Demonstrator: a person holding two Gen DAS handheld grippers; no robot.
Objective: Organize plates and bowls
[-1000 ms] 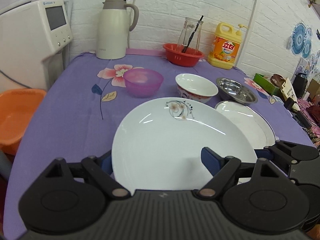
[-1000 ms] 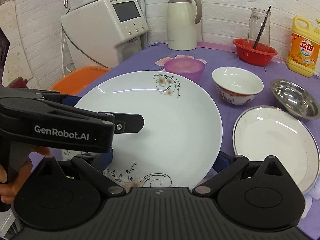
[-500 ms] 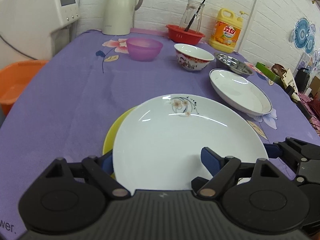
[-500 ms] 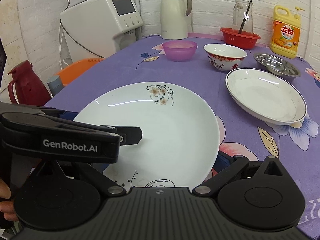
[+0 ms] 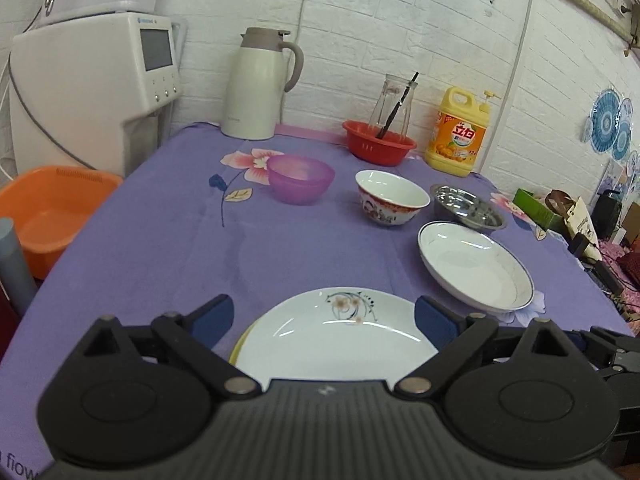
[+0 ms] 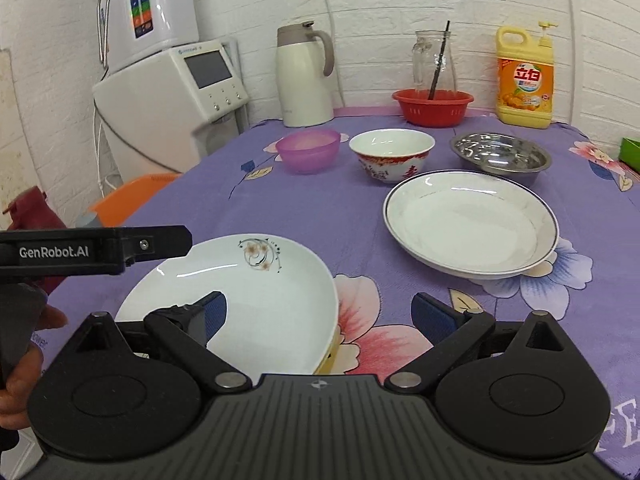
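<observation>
A white plate with a flower print (image 5: 336, 340) lies on a yellow plate (image 5: 239, 350) at the near edge of the purple table. My left gripper (image 5: 323, 318) straddles it, its jaws opening and both blue pads clear of the rim. In the right wrist view the same flowered plate (image 6: 248, 296) lies left of centre, with a sliver of the yellow plate (image 6: 326, 357) under it. My right gripper (image 6: 323, 316) is open: one finger hangs over the plate, the other over the cloth. Farther back are a rimmed white plate (image 6: 468, 224), a red-patterned bowl (image 6: 390, 154), a steel bowl (image 6: 500, 154) and a purple bowl (image 6: 308, 154).
Along the back wall stand a thermos jug (image 5: 258, 84), a red basket (image 5: 378, 146) holding a glass jug, and a yellow detergent bottle (image 5: 460, 136). A water dispenser (image 5: 92, 88) and an orange basin (image 5: 48, 208) are off the table's left side. A hand grips the left gripper's handle (image 6: 24, 332).
The flowered plate, held up between both grippers a second ago, came down onto the yellow plate. Both grippers have since opened wide and drawn back from it.
</observation>
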